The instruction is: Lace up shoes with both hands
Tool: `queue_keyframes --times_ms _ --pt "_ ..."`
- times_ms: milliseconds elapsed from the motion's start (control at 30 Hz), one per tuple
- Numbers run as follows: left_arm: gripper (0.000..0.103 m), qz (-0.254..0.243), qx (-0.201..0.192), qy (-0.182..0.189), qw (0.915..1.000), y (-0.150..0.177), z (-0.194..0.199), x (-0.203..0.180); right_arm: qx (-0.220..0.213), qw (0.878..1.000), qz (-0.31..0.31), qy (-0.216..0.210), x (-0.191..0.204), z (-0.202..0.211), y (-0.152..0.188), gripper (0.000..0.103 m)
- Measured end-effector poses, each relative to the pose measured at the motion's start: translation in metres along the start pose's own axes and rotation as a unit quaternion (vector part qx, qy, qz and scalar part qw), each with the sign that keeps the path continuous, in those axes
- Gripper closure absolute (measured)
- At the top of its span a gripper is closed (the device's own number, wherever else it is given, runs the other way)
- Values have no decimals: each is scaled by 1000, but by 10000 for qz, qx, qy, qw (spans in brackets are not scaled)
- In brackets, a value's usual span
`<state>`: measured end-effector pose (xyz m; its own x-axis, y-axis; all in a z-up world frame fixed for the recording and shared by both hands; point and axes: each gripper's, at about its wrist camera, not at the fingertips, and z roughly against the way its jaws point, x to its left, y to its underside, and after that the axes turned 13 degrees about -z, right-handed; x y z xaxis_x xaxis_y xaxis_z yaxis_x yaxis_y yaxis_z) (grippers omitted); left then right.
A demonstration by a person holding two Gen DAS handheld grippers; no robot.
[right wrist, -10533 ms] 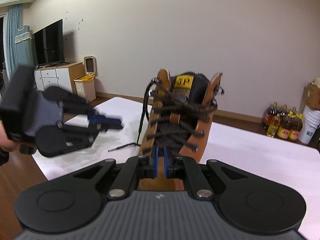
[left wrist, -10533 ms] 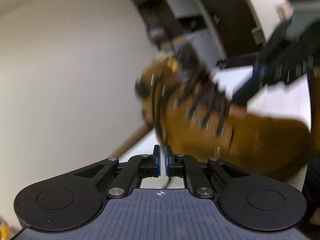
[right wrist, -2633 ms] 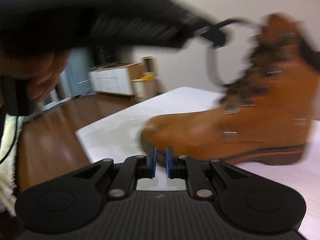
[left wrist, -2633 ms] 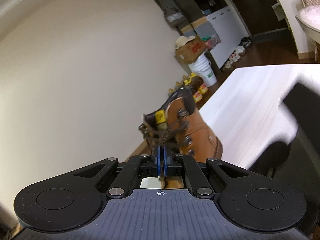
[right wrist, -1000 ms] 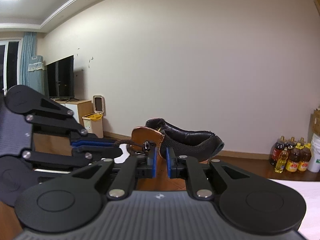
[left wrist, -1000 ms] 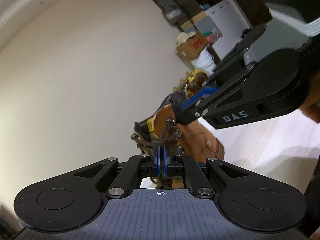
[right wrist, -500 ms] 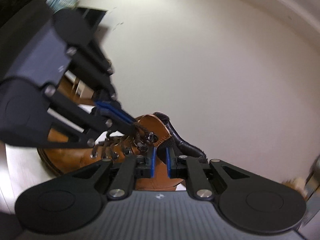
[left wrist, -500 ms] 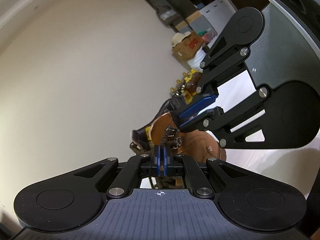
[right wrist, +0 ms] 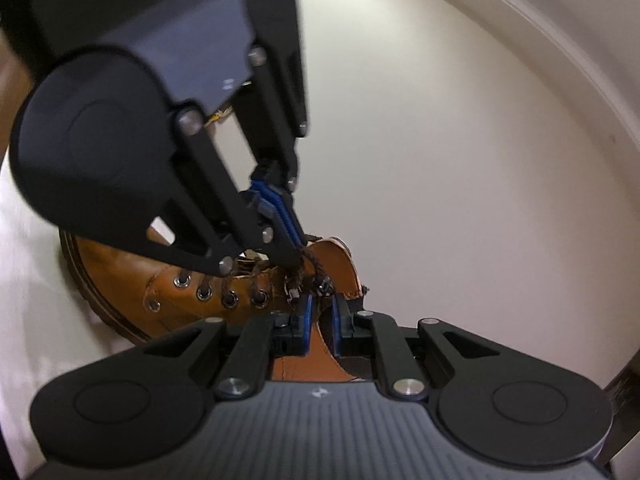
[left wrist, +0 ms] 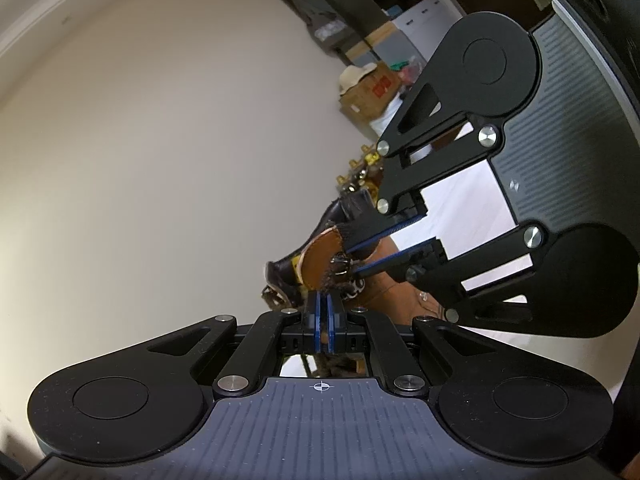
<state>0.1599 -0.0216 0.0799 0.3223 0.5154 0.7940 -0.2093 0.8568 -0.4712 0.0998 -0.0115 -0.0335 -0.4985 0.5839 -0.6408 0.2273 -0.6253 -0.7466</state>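
Tan leather boot (right wrist: 168, 292) on the white bench (right wrist: 28, 320), both tongs at its top hooks.
Lower centre of the left wrist view, the left tongs (left wrist: 323, 304) pinch the dark lace (left wrist: 329, 278); the right tongs (left wrist: 352, 258), entering from the right, are closing around the uppermost hook (left wrist: 340, 261), pads not yet touching.

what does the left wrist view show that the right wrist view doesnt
Only the left wrist view: a cardboard box, bottles by the wall and dark cabinets.

Only the right wrist view: the boot's side row of eyelets.

Both: the tan boot, the left gripper pinching the lace, and the right gripper closing near the top hook.
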Motion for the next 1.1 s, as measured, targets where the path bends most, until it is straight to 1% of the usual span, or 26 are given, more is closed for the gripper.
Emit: queue_keyframes --times_ms 100,167,233,367,500,633,733,833,867,900,933,967,1100 --pt "99 22 -26 41 10000 0 -5 2 -30 9998 186 69 5 -2 2 94" --pt "99 56 -43 73 9999 0 -8 5 -45 9997 214 96 5 -3 4 96" --pt "99 84 -65 99 9999 -1 -12 6 -34 9998 161 61 3 -3 6 99" --pt "95 157 -116 153 9997 -1 -17 8 23 10000 -82 -39 -2 -1 10 100" --pt "95 308 -191 253 9990 3 -21 11 251 9987 -427 -140 -8 4 21 101" --pt "95 309 -194 236 9991 5 -27 11 581 9939 -893 -299 -14 10 40 102" --pt "95 454 -277 253 9983 4 -22 12 750 9910 -1027 -408 -12 14 52 102" --pt "95 511 -291 267 9979 5 -14 11 600 9933 -957 -242 -10 16 51 98" --pt "95 520 -290 273 9979 12 -7 8 540 9941 -929 -178 -10 17 51 97" --pt "95 548 -307 279 9976 13 -6 9 459 9945 -927 -141 -12 16 48 95" --pt "95 574 -323 283 9974 15 -4 9 372 9949 -935 -113 -15 15 45 91" --pt "95 587 -331 279 9973 20 1 9 330 9951 -927 -98 -21 14 48 89" --pt "95 753 -378 256 9961 29 8 12 173 9980 -598 147 -17 2 39 89"
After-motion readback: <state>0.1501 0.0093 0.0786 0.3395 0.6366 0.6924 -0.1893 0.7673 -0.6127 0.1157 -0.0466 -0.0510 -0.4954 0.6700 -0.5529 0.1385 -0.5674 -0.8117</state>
